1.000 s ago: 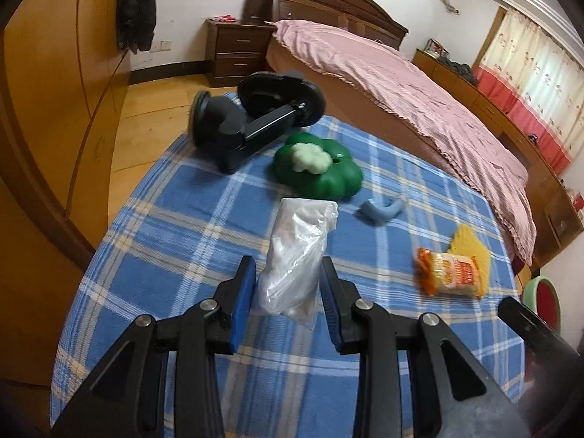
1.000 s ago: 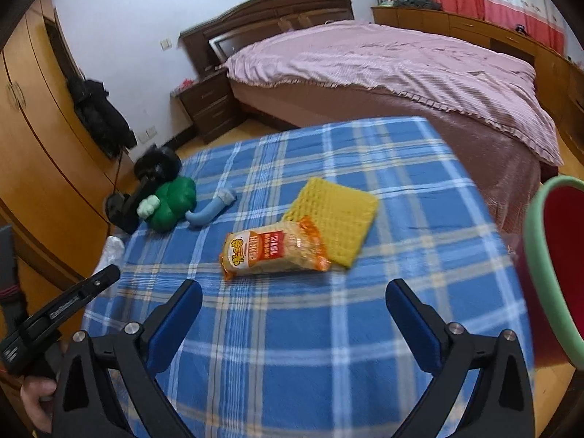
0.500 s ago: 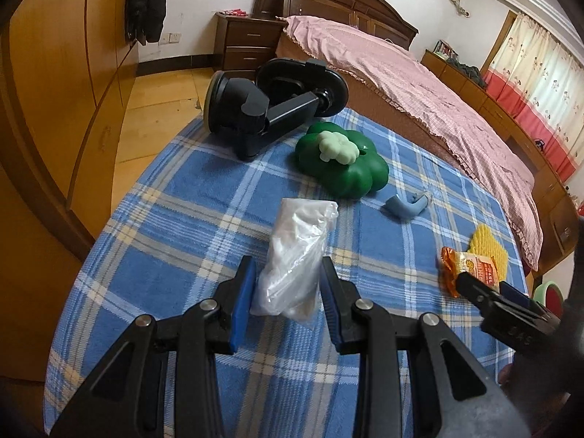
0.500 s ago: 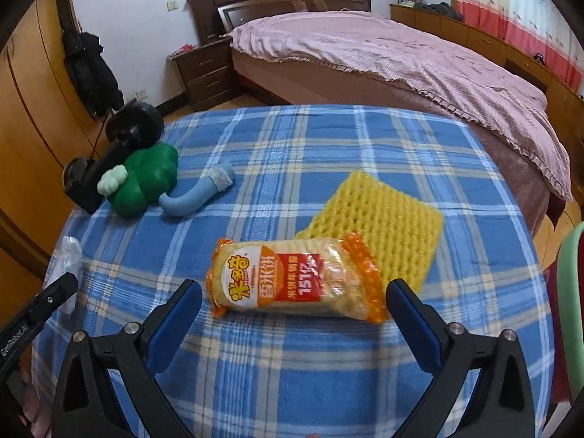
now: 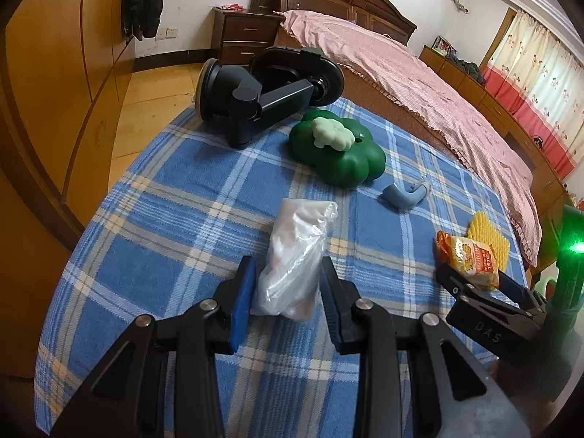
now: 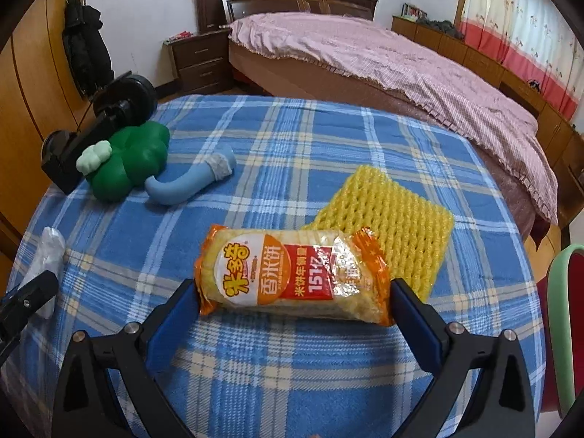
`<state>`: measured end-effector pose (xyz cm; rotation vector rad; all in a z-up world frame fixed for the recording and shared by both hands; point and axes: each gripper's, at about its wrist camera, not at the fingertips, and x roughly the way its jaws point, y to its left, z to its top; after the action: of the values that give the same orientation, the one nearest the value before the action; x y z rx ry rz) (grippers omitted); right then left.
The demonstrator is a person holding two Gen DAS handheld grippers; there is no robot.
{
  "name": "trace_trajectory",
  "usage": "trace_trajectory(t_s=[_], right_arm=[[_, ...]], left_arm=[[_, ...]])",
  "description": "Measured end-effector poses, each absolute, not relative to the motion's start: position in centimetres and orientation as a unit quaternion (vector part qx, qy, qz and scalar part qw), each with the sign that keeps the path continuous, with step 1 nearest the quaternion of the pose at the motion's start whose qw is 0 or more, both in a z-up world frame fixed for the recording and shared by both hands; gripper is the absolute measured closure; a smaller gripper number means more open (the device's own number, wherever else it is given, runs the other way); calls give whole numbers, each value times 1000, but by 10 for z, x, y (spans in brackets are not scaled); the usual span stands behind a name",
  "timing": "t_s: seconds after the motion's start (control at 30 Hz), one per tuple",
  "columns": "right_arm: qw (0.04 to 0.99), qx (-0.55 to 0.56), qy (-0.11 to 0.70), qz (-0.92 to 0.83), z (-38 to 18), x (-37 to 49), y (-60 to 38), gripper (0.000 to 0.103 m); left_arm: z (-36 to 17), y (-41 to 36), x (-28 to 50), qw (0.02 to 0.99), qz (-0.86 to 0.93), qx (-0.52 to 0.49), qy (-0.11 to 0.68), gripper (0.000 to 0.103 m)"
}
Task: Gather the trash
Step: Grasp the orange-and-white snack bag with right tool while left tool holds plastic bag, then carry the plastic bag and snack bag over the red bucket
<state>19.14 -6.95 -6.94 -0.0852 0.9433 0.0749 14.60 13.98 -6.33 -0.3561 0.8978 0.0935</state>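
My left gripper [image 5: 286, 292] is shut on a crumpled clear plastic bag [image 5: 297, 255], held over the blue plaid tablecloth [image 5: 164, 226]. My right gripper [image 6: 294, 310] is open, its blue pads on either side of an orange rice-cracker packet [image 6: 292, 273] that lies on the cloth. The packet partly covers a yellow foam net [image 6: 398, 219]. The packet [image 5: 471, 259] and the right gripper also show at the right of the left wrist view. The bag [image 6: 47, 255] shows at the left edge of the right wrist view.
A black suction phone mount [image 5: 262, 98], a green clover-shaped toy [image 5: 339, 149] and a light blue curved piece [image 5: 403, 195] lie at the far side of the table. A green-rimmed red bin [image 6: 564, 325] stands to the right. A bed [image 6: 401, 62] lies beyond.
My right gripper has moved forward, and the packet is now between its pads. My left gripper still holds the bag and has shifted a little.
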Motion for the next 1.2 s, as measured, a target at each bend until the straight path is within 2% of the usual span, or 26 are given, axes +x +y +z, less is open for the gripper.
trace_trajectory(t_s=[0.13, 0.27, 0.47, 1.2], right_arm=[[892, -40, 449, 30, -68, 188, -72, 10], [893, -37, 447, 33, -66, 184, -76, 13], [892, 12, 448, 51, -57, 170, -92, 14], [919, 116, 372, 59, 12, 81, -164, 13]], left_arm=[[-63, 138, 144, 884, 43, -173, 432, 68], [-58, 135, 139, 886, 38, -172, 429, 68], [-49, 130, 131, 891, 33, -168, 420, 68], [-8, 74, 106, 904, -43, -149, 398, 68]])
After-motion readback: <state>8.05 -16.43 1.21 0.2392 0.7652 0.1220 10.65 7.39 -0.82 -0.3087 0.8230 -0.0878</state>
